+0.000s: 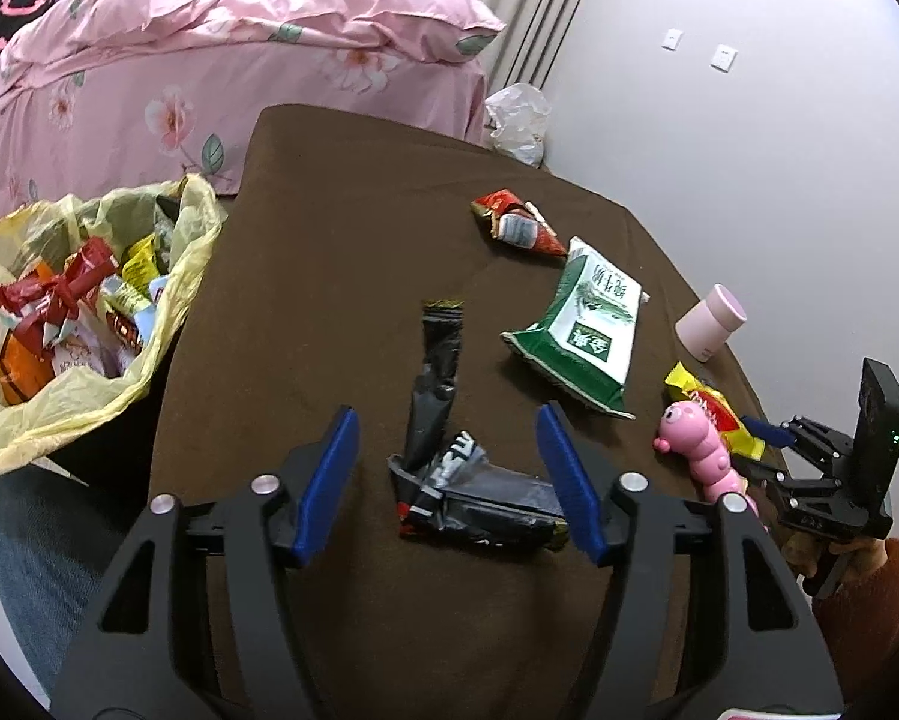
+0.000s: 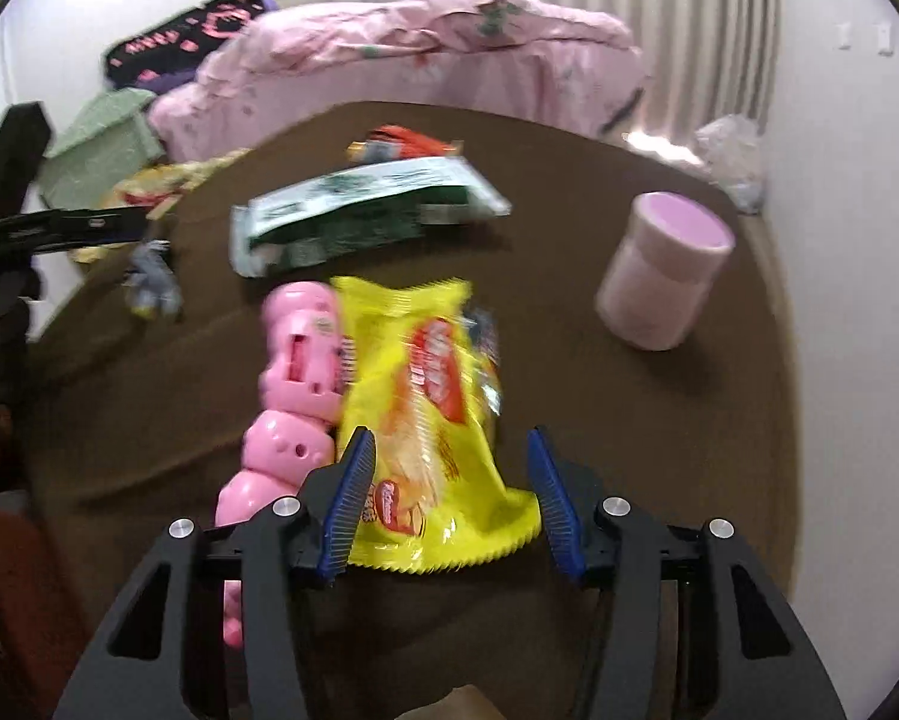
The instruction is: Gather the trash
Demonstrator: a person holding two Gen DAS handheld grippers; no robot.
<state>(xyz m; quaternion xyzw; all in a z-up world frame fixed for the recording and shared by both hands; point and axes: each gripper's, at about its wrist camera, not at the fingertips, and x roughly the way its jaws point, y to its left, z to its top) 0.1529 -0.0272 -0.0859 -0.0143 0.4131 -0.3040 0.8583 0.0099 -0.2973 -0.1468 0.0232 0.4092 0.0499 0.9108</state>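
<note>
Left gripper [image 1: 449, 474] jaws spread over black wrapper [image 1: 467, 480], not gripping. Right gripper [image 2: 449, 498] jaws apart around yellow snack bag [image 2: 431, 420], pads clear.

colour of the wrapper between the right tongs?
Yellow wrapper, red-and-orange print; clearest in the right wrist view.

Trash bag [image 1: 59, 324] hung left of bench [image 1: 329, 228]; wrappers [image 1: 449, 420] mid-bench, cup [image 1: 710, 330] far right, bed [image 1: 209, 72] behind.
</note>
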